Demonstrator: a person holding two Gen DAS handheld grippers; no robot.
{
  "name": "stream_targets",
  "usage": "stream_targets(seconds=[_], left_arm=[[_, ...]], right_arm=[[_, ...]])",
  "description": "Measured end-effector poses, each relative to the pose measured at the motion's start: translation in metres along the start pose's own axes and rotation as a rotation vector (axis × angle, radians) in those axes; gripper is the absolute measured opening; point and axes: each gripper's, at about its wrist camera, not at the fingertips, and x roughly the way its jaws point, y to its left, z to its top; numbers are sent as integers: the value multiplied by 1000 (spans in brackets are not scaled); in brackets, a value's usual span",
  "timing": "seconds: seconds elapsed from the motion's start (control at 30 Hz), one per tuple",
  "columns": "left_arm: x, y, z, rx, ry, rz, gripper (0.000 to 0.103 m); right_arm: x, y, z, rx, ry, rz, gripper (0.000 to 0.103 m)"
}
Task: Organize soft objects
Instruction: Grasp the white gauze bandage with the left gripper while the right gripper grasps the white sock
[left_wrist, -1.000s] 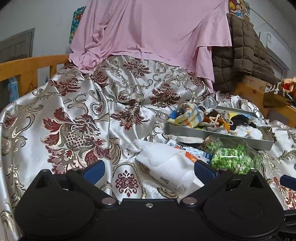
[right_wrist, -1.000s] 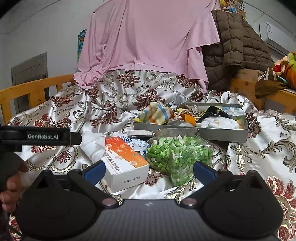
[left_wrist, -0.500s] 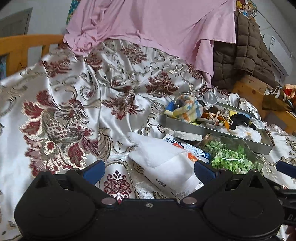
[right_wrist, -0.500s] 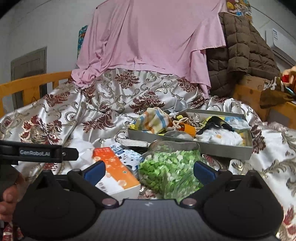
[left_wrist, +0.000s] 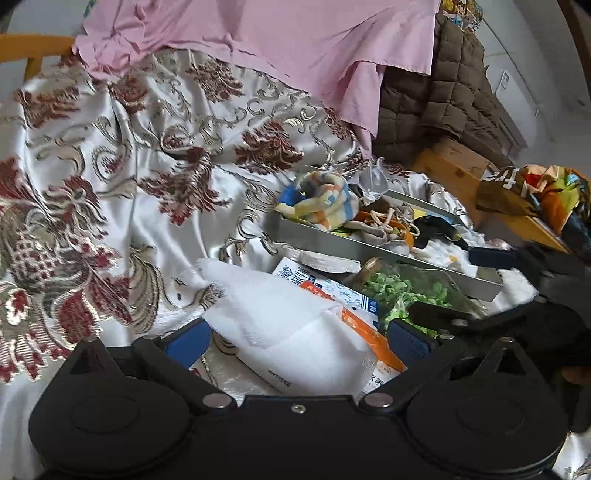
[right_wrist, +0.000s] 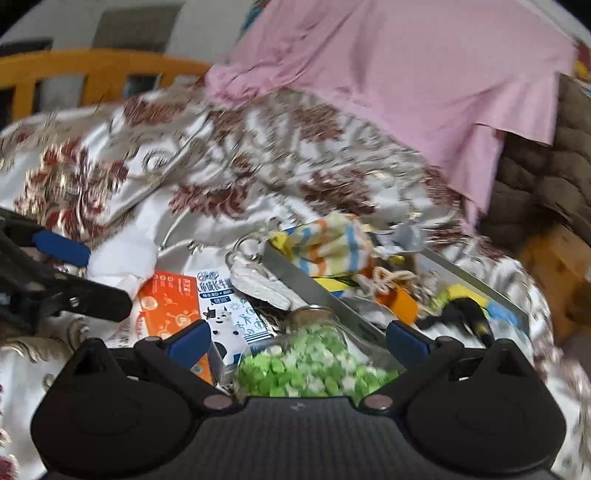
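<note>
Both have dropped closer: left gripper (left_wrist: 297, 332) gapes over the white cloth (left_wrist: 280, 325), right gripper (right_wrist: 297, 338) open above the jar (right_wrist: 310, 365)

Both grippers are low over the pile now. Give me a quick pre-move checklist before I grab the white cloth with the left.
1. Left gripper open: ok.
2. White cloth between its fingers: ok.
3. Cloth free of the orange box: not ok, it drapes over the box.
4. Right gripper open, holding nothing: ok.
5. Glass jar of green bits clear of the right gripper: not ok, it sits between the fingers.
6. Room in the metal tray: cannot tell, it looks crowded.
</note>
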Motion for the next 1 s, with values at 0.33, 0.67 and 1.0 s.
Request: stream_targets(seconds=[0.33, 0.67, 1.0], left_arm=[[21, 21, 7, -76, 6, -67, 84], [37, 43, 3, -184, 18, -120, 58], [38, 53, 9, -254, -9, -109, 43]], right_arm=[[55, 7, 30, -142, 86, 47, 103], [89, 16, 38, -246, 127, 43, 93], [104, 25, 48, -299, 98, 25, 75]])
